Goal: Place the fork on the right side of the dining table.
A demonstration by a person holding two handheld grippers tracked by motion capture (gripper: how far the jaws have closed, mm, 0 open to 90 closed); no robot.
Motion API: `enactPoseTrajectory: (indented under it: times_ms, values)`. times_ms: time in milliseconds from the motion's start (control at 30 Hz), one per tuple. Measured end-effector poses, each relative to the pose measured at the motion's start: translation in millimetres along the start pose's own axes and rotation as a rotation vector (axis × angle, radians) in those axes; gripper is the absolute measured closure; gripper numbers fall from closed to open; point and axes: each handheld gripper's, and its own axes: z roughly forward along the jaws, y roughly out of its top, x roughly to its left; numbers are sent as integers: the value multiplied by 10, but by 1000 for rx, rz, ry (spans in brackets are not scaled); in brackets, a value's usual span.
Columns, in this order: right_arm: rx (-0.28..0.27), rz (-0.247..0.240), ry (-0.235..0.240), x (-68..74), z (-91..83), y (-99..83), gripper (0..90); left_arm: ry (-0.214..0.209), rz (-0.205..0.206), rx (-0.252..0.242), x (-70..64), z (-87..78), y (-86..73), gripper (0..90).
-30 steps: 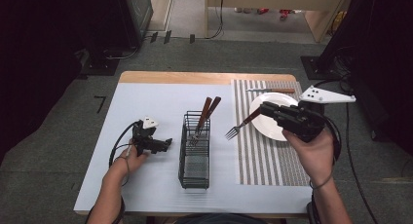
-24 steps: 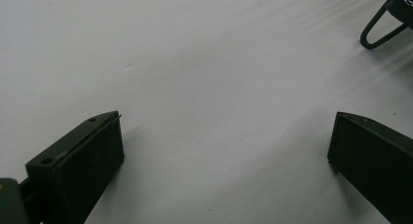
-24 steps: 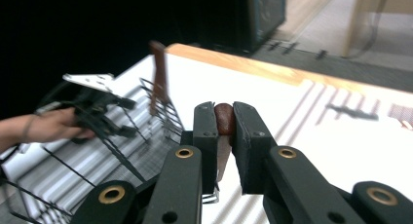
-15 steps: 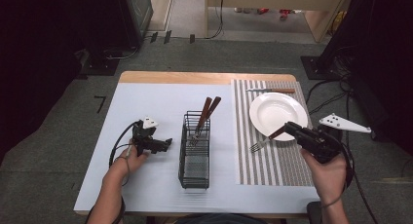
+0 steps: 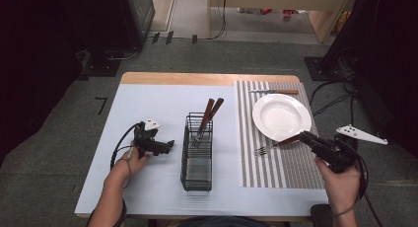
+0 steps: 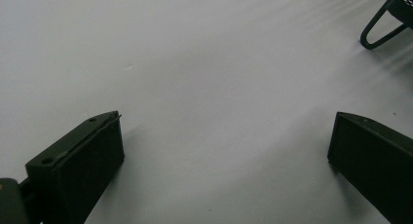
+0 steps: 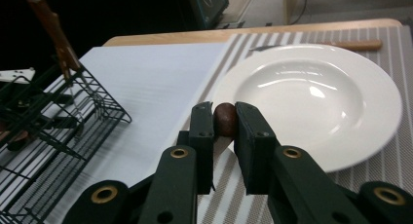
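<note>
Nearest to me, my right gripper (image 5: 304, 136) sits at the near right of the tabletop (image 5: 148, 187), clenched on the brown wooden handle of a fork (image 5: 274, 145). In the right gripper view the rounded handle end (image 7: 225, 120) is pinched between the two jaws. The fork lies across the striped placemat (image 5: 276, 172), tines pointing left, handle raised toward the gripper, just at the near edge of the white plate (image 5: 281, 116).

Over on the left, my left gripper (image 5: 167, 145) rests low on the white sheet, jaws spread wide with nothing between them; its own view shows bare white surface and a foot of the wire basket (image 6: 384, 19) at the far right.

Between the two grippers stands the black wire basket (image 5: 198, 153), with two wooden-handled utensils (image 5: 209, 113) leaning in its far end.

Farther off, beyond the plate, a knife (image 5: 274, 92) lies on the placemat near the far edge.
</note>
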Motion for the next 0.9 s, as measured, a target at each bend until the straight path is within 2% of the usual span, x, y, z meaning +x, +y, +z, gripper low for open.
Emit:
enactPoseTrajectory:
  times_ms: [200,467,667,900]
  values:
    - [19,59,-14,-212,-28,-94,762,0,0,0,0,0,0,0]
    - [51,106,-48,-442,-8,-229,727,0,1,0,0,1,0,0]
    - [60,125,-35,-576,42,-316,709,0,1,0,1,0,0,0]
    - [77,118,-65,-674,95,-387,686,0,-1,1,-1,0,0,0]
